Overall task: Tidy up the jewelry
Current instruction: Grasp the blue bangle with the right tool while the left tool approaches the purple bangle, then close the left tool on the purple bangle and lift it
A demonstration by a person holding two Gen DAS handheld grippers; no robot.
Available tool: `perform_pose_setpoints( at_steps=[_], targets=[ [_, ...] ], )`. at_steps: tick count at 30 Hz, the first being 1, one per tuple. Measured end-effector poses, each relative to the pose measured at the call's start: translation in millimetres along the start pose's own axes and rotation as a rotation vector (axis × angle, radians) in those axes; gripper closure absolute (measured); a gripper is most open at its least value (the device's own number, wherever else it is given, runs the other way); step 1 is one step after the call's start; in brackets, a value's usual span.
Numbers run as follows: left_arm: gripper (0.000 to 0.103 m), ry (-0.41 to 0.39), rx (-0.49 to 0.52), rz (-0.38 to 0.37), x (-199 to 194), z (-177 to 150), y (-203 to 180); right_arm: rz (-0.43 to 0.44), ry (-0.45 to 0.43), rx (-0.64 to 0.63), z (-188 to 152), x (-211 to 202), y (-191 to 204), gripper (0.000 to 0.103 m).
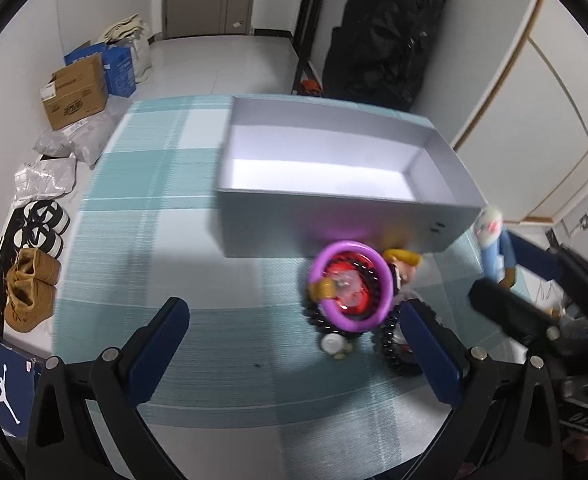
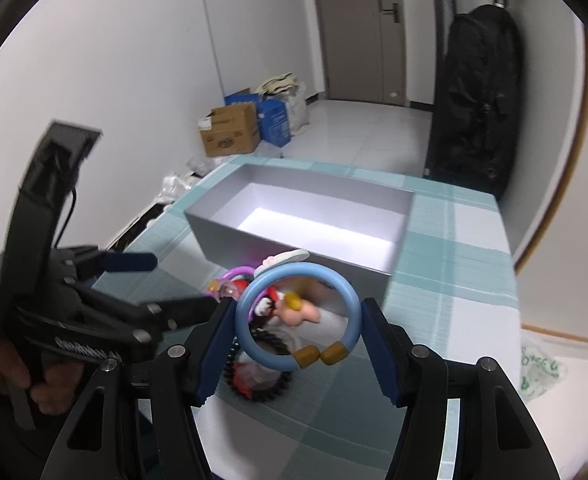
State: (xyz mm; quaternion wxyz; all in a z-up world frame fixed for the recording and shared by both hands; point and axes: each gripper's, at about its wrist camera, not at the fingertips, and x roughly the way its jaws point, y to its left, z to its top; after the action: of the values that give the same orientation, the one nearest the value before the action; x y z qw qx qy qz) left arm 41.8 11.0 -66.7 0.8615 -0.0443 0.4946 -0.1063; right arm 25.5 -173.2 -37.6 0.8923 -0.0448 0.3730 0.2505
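Observation:
An open grey box stands on the teal checked tablecloth; it also shows in the right wrist view. In front of it lies a pile of jewelry: a purple bangle, a black bead bracelet and small charms. My left gripper is open and empty above the cloth, just left of the pile. My right gripper is shut on a blue bangle with a white charm, held above the pile; the blue bangle shows at the right in the left wrist view.
Cardboard and blue boxes, bags and shoes lie on the floor left of the table. A black bag stands behind the table. A green-printed plastic bag lies at the table's right edge.

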Motion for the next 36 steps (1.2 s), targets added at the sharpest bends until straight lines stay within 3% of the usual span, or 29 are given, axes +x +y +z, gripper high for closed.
perform_pose_setpoints(
  at_steps=[6, 12, 18, 20, 22, 30, 36],
  targets=[
    [0.001, 0.024, 0.062, 0.046, 9, 0, -15, -0.002, -0.028, 0.064, 0, -14, -16, 0.042],
    [0.001, 0.043, 0.059, 0.064, 16, 3, -17, 0.001, -0.045, 0.113, 0, -22, -29, 0.042],
    [0.024, 0.027, 0.045, 0.04, 15, 6, -19, 0.011, -0.059, 0.134, -2, -25, -35, 0.042],
    [0.043, 0.02, 0.054, 0.021, 14, 5, -23, 0.012, -0.061, 0.137, -2, -26, -36, 0.042],
    [0.051, 0.018, 0.068, 0.0, 13, 5, -25, 0.016, -0.062, 0.141, -2, -26, -37, 0.042],
    [0.055, 0.007, 0.053, -0.02, 6, 6, -23, 0.02, -0.066, 0.137, -2, -27, -35, 0.042],
    [0.056, -0.016, 0.02, -0.082, -8, 6, -18, 0.027, -0.059, 0.136, -1, -24, -32, 0.042]
  ],
)
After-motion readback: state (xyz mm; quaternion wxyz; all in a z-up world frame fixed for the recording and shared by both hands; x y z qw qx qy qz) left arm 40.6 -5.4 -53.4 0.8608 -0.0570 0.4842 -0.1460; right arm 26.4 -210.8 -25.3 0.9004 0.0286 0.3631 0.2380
